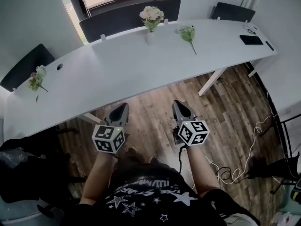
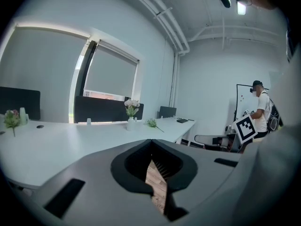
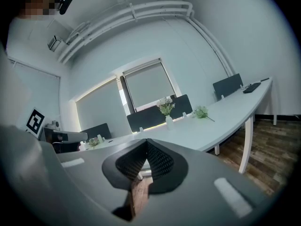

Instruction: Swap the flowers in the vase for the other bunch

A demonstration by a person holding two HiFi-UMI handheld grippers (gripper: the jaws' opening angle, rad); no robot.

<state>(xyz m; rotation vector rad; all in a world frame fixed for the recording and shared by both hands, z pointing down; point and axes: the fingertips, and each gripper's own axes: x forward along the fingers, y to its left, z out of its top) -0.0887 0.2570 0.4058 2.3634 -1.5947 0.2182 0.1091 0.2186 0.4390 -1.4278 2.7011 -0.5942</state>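
One small white vase [image 2: 130, 124] stands upright near the far edge of the long curved white table [image 1: 117, 74], and it holds a bunch of pale pink and cream flowers [image 1: 152, 14] with green leaves. Just to its right, apart from it, a second bunch of green stems with whitish blooms [image 1: 187, 32] lies flat on the tabletop. At the table's left end a third small pinkish bunch [image 1: 35, 82] lies beside a small pale container [image 1: 41, 70]; what is in that container cannot be made out.

Both tools are held over the brown wooden plank floor [image 1: 225, 107], short of the table's near edge and well apart from the flowers. The left gripper [image 1: 123, 107] has its jaws pressed together with nothing between them; only floor shows through the slit behind the tips. The right gripper [image 1: 178, 104] is likewise closed and empty, pointing toward the table.

Only the head view shows the flat black device [image 1: 250, 40] at the table's right end, the tangled white cables [image 1: 244, 159] on the floor, and the person's dark star-printed shirt [image 1: 146, 197]. Only the left gripper view takes in another person in a white shirt [image 2: 261, 109] at the room's right side, next to a black-and-white marker square [image 2: 245, 127]. The right gripper view alone shows the white ceiling pipes [image 3: 141, 13].
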